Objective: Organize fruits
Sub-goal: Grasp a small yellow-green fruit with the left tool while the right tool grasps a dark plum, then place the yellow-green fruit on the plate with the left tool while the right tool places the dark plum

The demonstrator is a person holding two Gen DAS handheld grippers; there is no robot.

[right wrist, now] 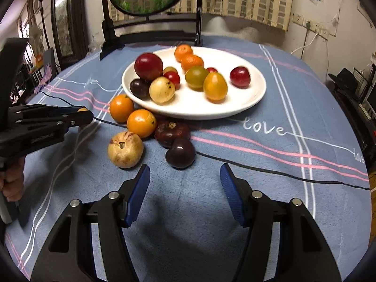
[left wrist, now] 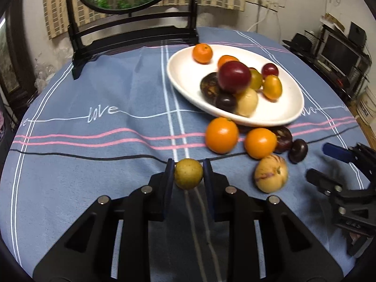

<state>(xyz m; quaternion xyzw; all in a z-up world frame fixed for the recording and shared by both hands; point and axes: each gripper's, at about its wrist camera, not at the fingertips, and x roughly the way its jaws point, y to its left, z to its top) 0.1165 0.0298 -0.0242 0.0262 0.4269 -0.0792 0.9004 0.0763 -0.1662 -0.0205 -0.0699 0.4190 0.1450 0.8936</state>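
Note:
In the left wrist view my left gripper (left wrist: 188,171) is shut on a small olive-yellow round fruit (left wrist: 188,174) just above the blue tablecloth. Beyond it a white plate (left wrist: 183,82) holds several fruits. In front of the plate lie two oranges (left wrist: 221,135), two dark plums (left wrist: 298,150) and a pale striped fruit (left wrist: 270,173). My right gripper (right wrist: 185,174) stands open over the cloth with nothing between its fingers. A dark plum (right wrist: 180,153) lies just past its tips, and the pale fruit (right wrist: 125,149) is to the left. The left gripper (right wrist: 85,115) shows at the left edge.
A black stand (left wrist: 77,54) with a round fish picture stands at the back of the table. A thin black cable (right wrist: 282,174) runs across the cloth. A person's hand (right wrist: 13,181) holds the left gripper's handle. Shelves and boxes stand beyond the table's right edge.

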